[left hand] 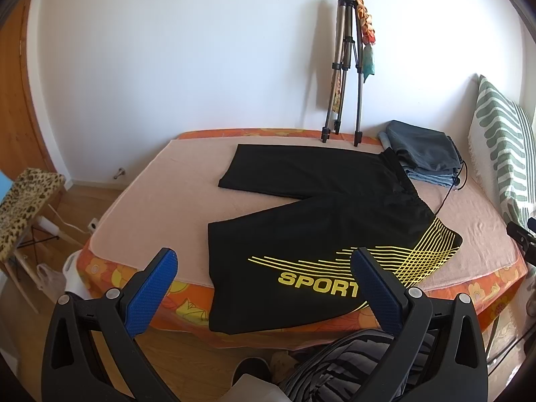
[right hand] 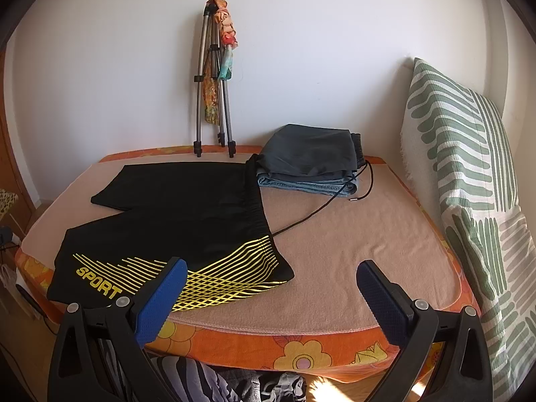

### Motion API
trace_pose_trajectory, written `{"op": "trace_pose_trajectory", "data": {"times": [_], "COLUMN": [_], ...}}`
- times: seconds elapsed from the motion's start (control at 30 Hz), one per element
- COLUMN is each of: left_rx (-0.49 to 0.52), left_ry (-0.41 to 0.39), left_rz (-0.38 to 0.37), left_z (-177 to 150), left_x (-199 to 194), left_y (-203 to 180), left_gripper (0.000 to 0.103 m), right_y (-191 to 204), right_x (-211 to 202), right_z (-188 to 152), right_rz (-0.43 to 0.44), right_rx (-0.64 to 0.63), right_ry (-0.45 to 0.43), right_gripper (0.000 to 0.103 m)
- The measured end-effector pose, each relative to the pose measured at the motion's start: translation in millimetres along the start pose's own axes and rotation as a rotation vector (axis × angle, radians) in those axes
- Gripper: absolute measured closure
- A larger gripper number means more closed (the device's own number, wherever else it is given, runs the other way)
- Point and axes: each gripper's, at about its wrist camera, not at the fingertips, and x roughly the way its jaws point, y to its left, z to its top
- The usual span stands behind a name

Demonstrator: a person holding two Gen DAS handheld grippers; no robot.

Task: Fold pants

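Pants [left hand: 301,207] lie flat and unfolded on the bed [right hand: 351,268], waistband right, legs left, near leg overhanging the edge. Both my grippers, left gripper [left hand: 264,281] and right gripper [right hand: 271,288], hover with jaws spread, empty. I'd pinch the near waistband corner and near hem together, then carry both over the far leg.

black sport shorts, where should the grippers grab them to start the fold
Take the near leg of the black shorts: left gripper on its hem corner hanging over the bed edge, right gripper on the waistband corner by the yellow stripes. Both corners lie nearest, flat and uncovered, so come from the front edge, probably folding toward the far leg.
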Motion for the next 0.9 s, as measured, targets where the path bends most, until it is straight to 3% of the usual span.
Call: {"op": "trace_pose_trajectory", "data": {"times": [0.5,0.63,0.73,0.9], "left_rx": [0.021,0.065,0.097,0.226], "left_ry": [0.064,0.082,0.112,0.179], "left_rz": [-0.022,-0.030,-0.097,-0.106], "left_z": [-11.8,-16.8,-24.1,-46.1], "left_x": [17.5,25.7,33.0,47.0], "left_y": [9.4,15.8,22.3,23.5], "left_gripper": [0.004,0.017,0.026,0.048], "right_y": [8.0,11.1,13.2,30.3], "right_x": [6.3,13.0,19.9,35.1], "right_z": [2.6,1.7,0.5,-5.3], "right_rz": [0.016,0.041,0.080,0.170], "right_rx": [-0.107,-0.156,-0.217,-0.401], "right_ry": [-0.019,-0.016,-0.018,0.015], "right_gripper": [0.006,0.009,0.010,0.016]}}
